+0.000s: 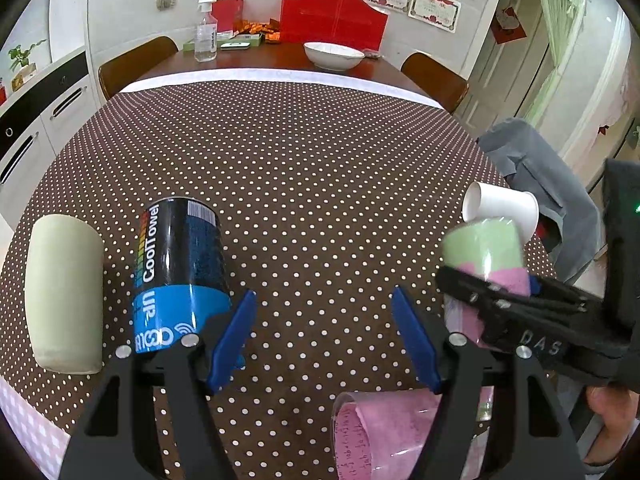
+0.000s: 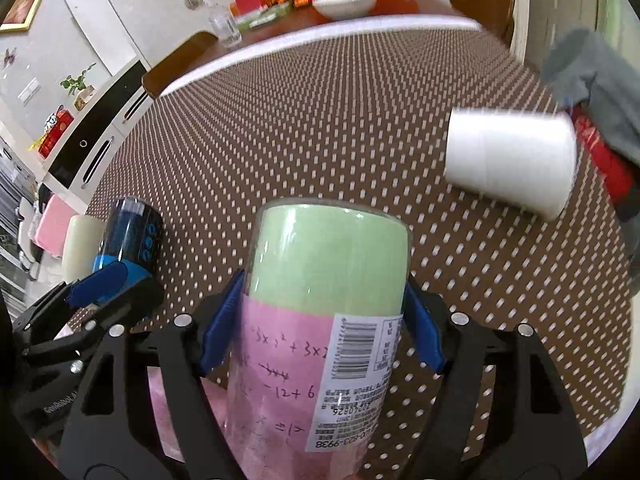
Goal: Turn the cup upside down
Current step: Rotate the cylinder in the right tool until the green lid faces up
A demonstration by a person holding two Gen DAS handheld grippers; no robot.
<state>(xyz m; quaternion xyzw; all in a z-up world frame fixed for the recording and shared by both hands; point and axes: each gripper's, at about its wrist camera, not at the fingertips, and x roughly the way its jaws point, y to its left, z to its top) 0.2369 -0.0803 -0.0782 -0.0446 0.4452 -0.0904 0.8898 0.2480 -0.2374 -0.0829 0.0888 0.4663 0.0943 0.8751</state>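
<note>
Right hand-held gripper (image 2: pixel 322 320): blue pads clamped on both sides of a clear cylindrical cup (image 2: pixel 320 320) that carries a green band over a pink sheet with handwritten sums and a barcode label. Cup is lifted off the bench (image 1: pixel 300 168); in the right wrist view its green end points away from the camera. In the left wrist view the same cup (image 1: pixel 486 252) sits near the right edge of the bench, tilted, green end up and away, with the right hand-held gripper (image 1: pixel 512 296) closed around its pink part. View from the right wrist is motion-blurred.

Left hand-held gripper (image 1: pixel 324 336): jaws wide apart, nothing between the pads; it hangs over the near edge of the bench. Its left pad (image 1: pixel 232 340) is just beside the blue base of a black-and-blue CoolTowel canister (image 1: pixel 180 268); contact cannot be confirmed.

A pale green roll (image 1: pixel 64 292) lies near the left edge, beside the canister. A white paper cup (image 1: pixel 502 210) lies on its side at the right edge, behind the held cup. Pink and clear material (image 1: pixel 388 432) lies at the near edge, below the left gripper. Grey cloth (image 1: pixel 540 184) hangs beyond the right edge. White bowl (image 1: pixel 334 55) and spray bottle (image 1: pixel 206 30) stand at the far end.
</note>
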